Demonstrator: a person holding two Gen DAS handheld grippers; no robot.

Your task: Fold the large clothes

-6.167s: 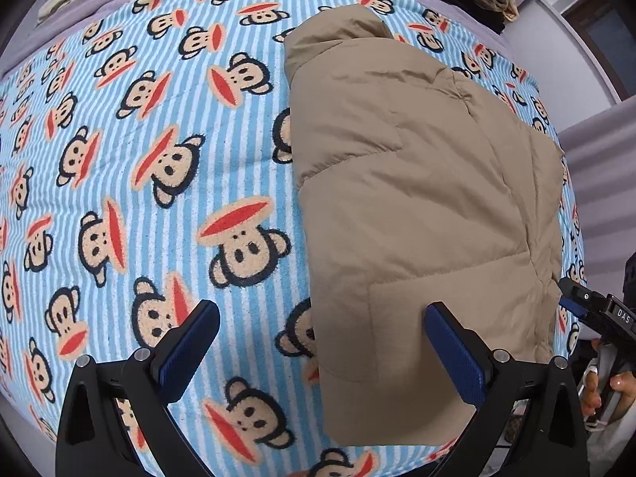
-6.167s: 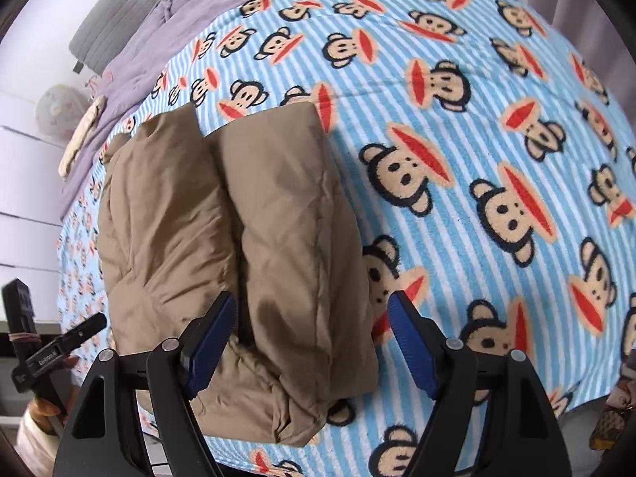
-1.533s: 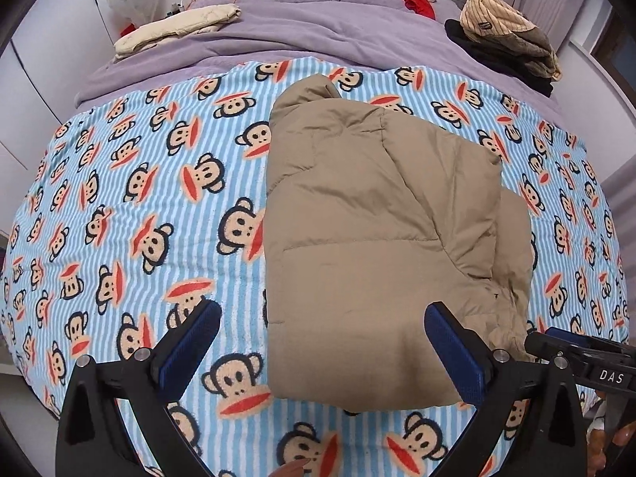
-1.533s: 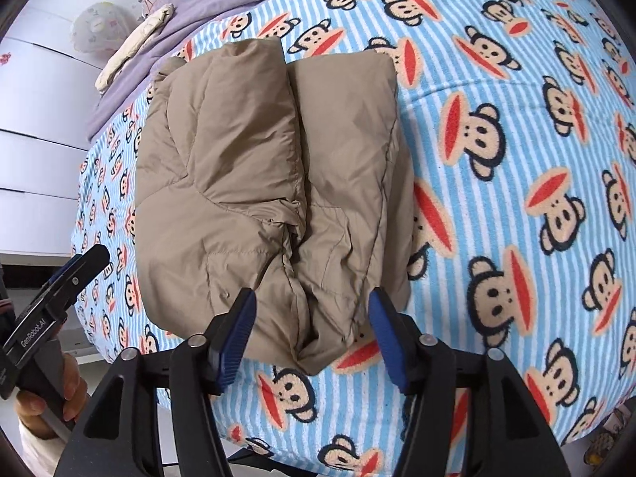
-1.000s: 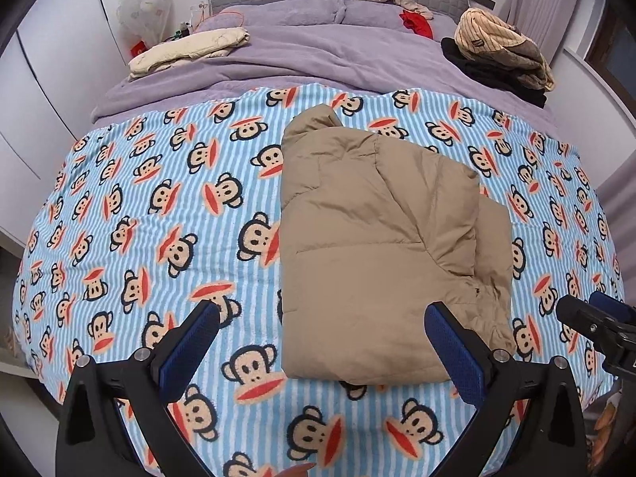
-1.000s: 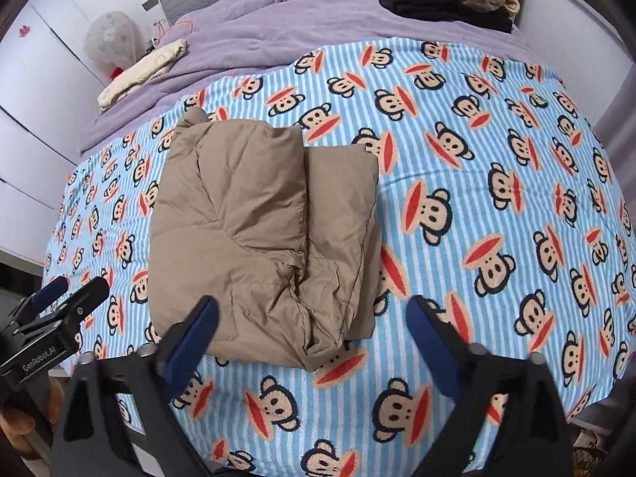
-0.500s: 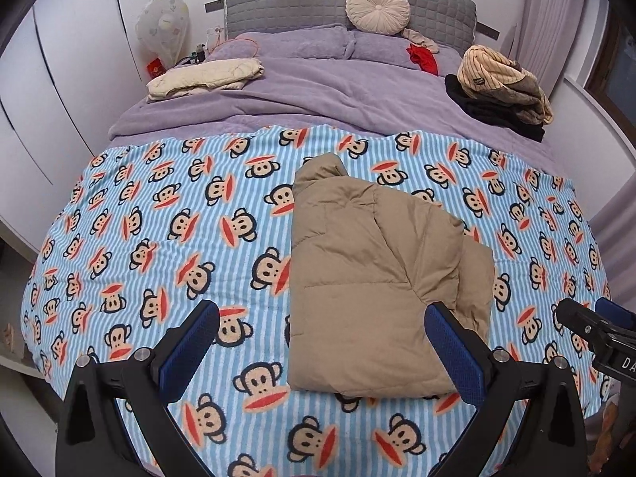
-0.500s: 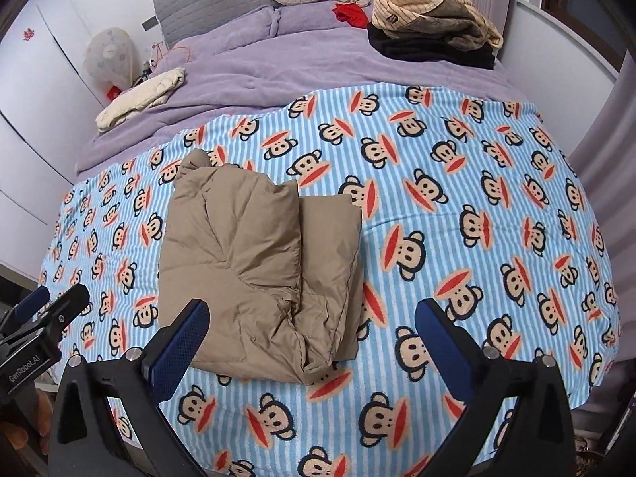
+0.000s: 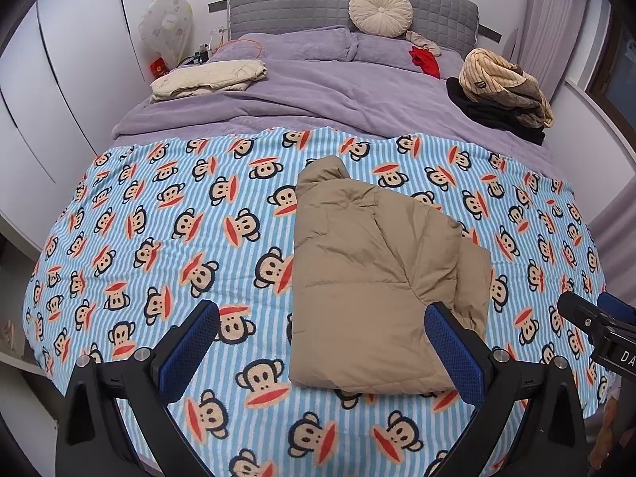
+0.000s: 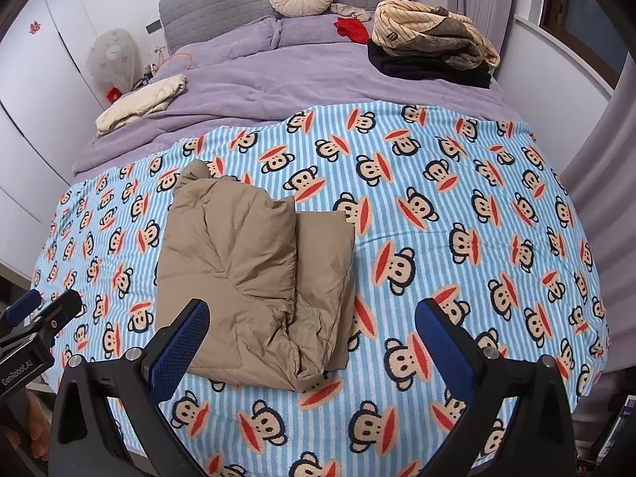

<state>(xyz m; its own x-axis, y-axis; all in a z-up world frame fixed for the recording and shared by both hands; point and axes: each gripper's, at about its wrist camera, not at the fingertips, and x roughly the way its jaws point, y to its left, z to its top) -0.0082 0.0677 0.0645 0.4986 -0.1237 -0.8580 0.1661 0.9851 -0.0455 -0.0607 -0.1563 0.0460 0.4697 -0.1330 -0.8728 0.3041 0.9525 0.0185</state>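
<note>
Both tools gaping; jacket creases rightward

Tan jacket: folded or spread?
Folded. The tan jacket lies as a compact layered bundle on the monkey-print blanket; neither gripper touches it.

My own hand is cut off at the frame corner, and the jacket's folded-under layers are hidden.

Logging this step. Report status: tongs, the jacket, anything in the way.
Left tongs open, empty. Right tongs open, empty. Tan jacket folded on monkey-print blanket, untouched. Nothing in the way.
</note>
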